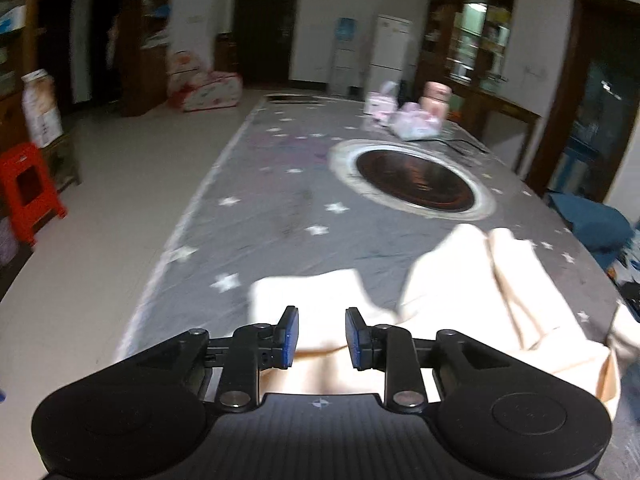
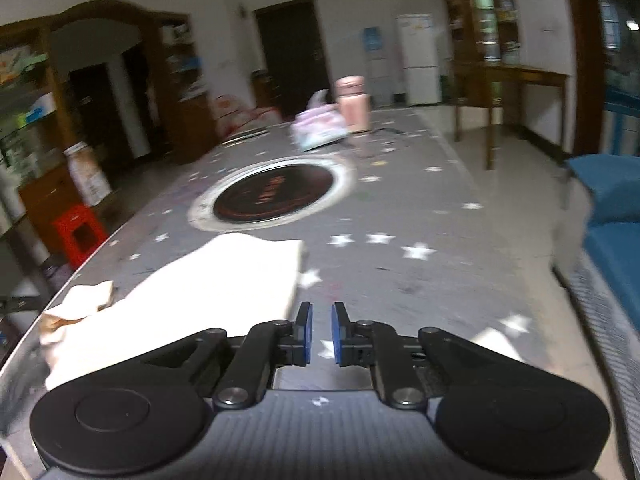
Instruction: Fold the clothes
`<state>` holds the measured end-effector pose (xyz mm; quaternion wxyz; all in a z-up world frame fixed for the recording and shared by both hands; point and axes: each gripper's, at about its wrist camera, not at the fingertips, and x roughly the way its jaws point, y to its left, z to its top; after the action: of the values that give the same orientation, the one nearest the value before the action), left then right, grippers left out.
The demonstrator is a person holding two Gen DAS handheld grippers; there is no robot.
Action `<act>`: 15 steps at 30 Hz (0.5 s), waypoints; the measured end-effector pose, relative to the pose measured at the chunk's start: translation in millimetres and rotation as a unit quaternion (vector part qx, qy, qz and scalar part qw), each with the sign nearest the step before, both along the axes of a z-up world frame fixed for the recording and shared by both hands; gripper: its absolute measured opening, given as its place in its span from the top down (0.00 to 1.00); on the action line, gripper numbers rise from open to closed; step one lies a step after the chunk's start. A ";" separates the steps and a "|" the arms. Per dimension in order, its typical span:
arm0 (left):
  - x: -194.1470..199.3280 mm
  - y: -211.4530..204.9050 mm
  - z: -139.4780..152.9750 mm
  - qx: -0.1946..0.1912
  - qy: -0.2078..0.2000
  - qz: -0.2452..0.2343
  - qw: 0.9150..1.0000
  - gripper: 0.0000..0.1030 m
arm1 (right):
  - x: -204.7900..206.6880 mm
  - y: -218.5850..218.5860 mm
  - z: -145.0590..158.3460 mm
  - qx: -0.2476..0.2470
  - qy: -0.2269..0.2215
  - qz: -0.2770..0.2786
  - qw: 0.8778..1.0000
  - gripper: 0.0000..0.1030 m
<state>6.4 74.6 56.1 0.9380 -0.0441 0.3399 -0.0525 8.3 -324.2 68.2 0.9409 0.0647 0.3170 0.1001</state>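
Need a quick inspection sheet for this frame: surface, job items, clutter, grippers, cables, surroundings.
Surface: grey star-print table cover with a dark round inset at mid-table.
Job's things: cream garment lying rumpled and partly folded at the near edge.
Clutter: pink container and pastel bag at the far end.
Grippers: left gripper open above the garment, holding nothing; right gripper slightly open over bare cover, holding nothing.
Cables: a thin dark cord or strip near the bag; too blurred to tell.
Surroundings: red stool, white fridge, wooden shelving, blue seat.
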 end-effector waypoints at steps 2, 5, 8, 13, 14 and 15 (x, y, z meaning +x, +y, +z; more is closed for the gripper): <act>13.0 -13.2 0.1 -0.005 0.002 -0.022 1.000 0.73 | 14.5 11.2 -0.5 -0.001 0.007 0.017 1.000 0.90; 37.1 -38.1 -3.6 0.002 0.005 -0.059 0.998 0.71 | 34.9 24.9 -1.5 -0.003 0.016 0.039 0.999 0.85; 62.8 -63.6 -13.0 0.015 0.009 -0.093 0.995 0.64 | 55.1 30.3 -5.7 -0.003 0.022 0.046 0.999 0.77; 103.7 -101.3 -32.4 0.042 0.015 -0.137 0.990 0.57 | 90.9 32.4 -18.9 0.013 0.042 0.042 0.998 0.72; 111.0 -106.5 -36.8 0.047 0.018 -0.141 0.989 0.57 | 97.4 33.0 -21.9 0.015 0.046 0.040 0.998 0.72; 117.6 -111.2 -40.8 0.051 0.020 -0.146 0.988 0.57 | 103.0 34.1 -24.8 0.013 0.049 0.039 0.998 0.72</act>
<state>123.9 -36.7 15.2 0.9144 0.0523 0.3635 -0.1703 111.3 -290.1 43.4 0.9187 0.0693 0.3637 0.1377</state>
